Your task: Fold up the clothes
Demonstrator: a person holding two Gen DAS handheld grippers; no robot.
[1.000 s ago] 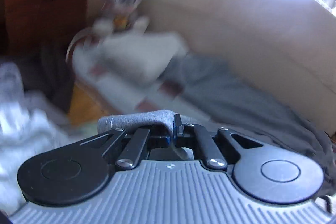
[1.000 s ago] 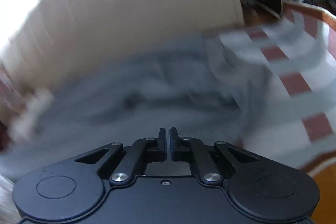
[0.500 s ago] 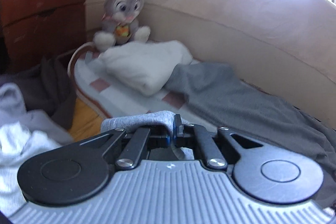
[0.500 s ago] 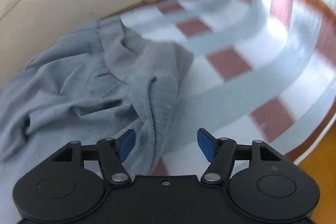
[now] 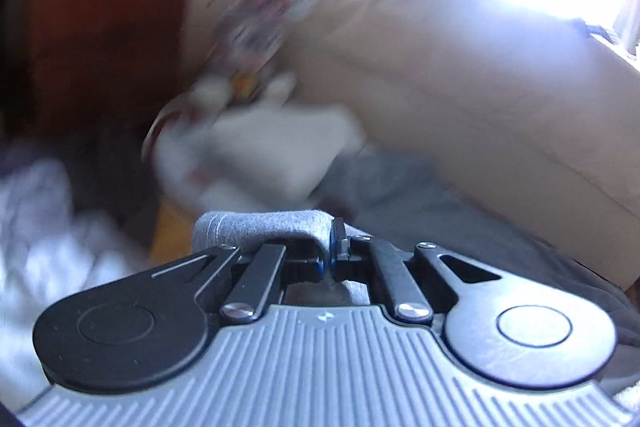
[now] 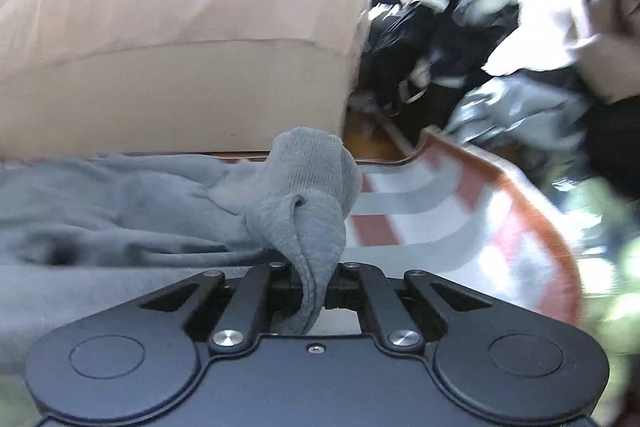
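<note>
Right gripper newly clamped on ribbed grey garment | left gripper pinching its knit fold, background blurred

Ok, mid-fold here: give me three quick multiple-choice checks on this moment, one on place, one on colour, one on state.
1. Where does the grey garment lie?
A. on the striped rug beside the beige sofa
B. on a chair
C. in a basket

2. What colour is the cloth in the right tongs?
A. white
B. grey
C. black

3. How are the left tongs?
A. wide open
B. out of view
C. shut on grey fabric

Answers: 1 A, the rug shows under it; 2 B, a grey fold rises from the tips; 3 C, fabric is pinched between the tips.
</note>
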